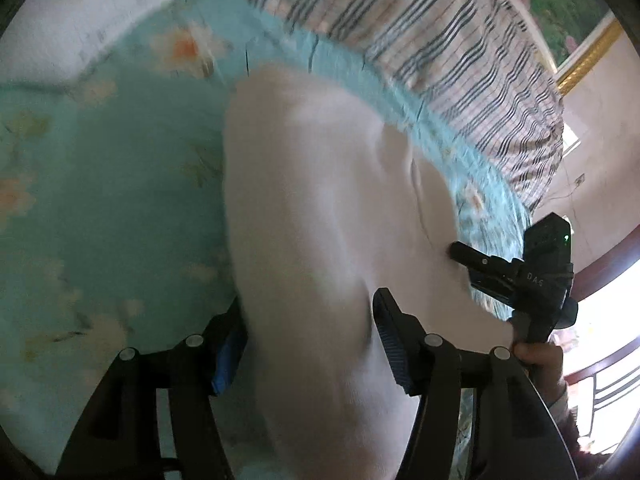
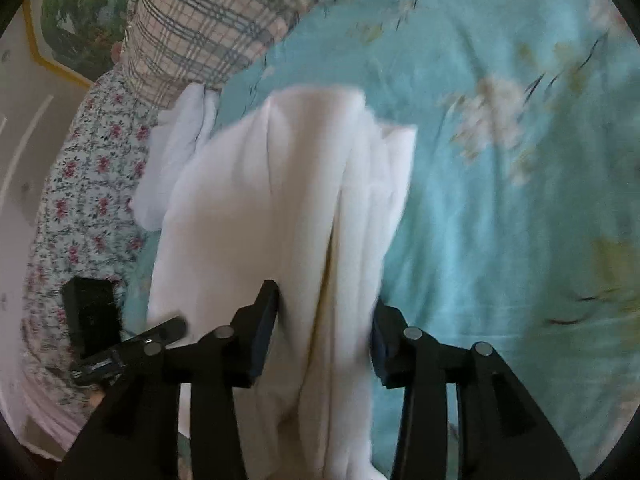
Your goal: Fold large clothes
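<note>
A large white garment [image 1: 320, 208] hangs bunched over a turquoise floral bedsheet [image 1: 100, 200]. My left gripper [image 1: 308, 344] has its fingers wide apart with the white cloth passing between them; I cannot tell if it grips. My right gripper [image 2: 324, 320] has the white garment [image 2: 280, 200] filling the gap between its fingers, in long folds that hang down. The right gripper also shows in the left wrist view [image 1: 460, 250], its fingers against the cloth's right edge. The left gripper shows in the right wrist view [image 2: 172, 328] at the cloth's left edge.
A plaid quilt [image 1: 440, 40] is piled at the back of the bed, also in the right wrist view [image 2: 208, 20]. A flower-print cloth [image 2: 88, 184] lies at the left. A second white cloth [image 2: 176, 152] lies behind the garment. A framed picture [image 2: 72, 12] hangs on the wall.
</note>
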`<state>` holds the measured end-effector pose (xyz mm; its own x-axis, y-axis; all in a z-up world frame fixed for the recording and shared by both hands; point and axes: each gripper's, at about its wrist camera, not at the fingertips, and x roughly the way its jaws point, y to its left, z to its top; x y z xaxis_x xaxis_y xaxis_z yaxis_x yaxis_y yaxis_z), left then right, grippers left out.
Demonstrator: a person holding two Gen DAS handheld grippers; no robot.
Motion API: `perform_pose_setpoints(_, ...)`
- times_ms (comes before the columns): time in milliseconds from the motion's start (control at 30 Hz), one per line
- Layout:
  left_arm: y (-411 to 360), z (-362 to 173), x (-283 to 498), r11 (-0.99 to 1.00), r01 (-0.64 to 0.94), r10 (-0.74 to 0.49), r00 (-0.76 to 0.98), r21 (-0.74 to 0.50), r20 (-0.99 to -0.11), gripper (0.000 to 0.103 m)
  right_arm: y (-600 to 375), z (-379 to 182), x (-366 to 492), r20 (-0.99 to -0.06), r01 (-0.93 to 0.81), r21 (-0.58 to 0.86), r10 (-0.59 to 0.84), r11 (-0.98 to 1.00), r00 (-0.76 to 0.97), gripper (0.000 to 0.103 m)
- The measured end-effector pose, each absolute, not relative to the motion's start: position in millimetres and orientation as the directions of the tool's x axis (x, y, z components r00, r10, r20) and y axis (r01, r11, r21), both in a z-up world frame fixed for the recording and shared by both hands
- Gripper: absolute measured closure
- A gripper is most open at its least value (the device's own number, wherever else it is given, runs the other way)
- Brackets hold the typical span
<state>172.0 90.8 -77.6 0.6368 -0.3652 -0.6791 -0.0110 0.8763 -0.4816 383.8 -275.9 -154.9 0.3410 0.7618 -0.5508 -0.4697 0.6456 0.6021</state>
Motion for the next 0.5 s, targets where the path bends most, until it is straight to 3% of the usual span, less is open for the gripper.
perform_pose_setpoints(200,107.5,-43.3,155.1,0.851,0.048,-0.381,0.741,-0.522,-0.552,0.043,-279.2,-120.3,372.1,-0.486,-0.537,0.553,0.77,0.637,0.413,0.06)
perform_pose_setpoints(367,95.7,-51.2,166.4,0.866,0.081,-0.394,0.719,-0.494,-0.573,0.052,-253.0,-133.9,379.8,-0.586,-0.516,0.495,0.707,0.699,0.396,0.06)
perform_pose_setpoints(467,87.6,-62.7,171.1,0.869,0.097,-0.404,0.706,-0.486,-0.582,0.053,-246.5,-144.7,382.9,-0.593,-0.51,0.52,0.72,0.685,0.362,0.064)
perform_pose_setpoints(500,86.2,-64.6,170.4,0.873,0.1,-0.401,0.705,-0.478,-0.584,0.053,-244.9,-146.9,383.1,-0.598,-0.511,0.52,0.719,0.685,0.355,0.075)
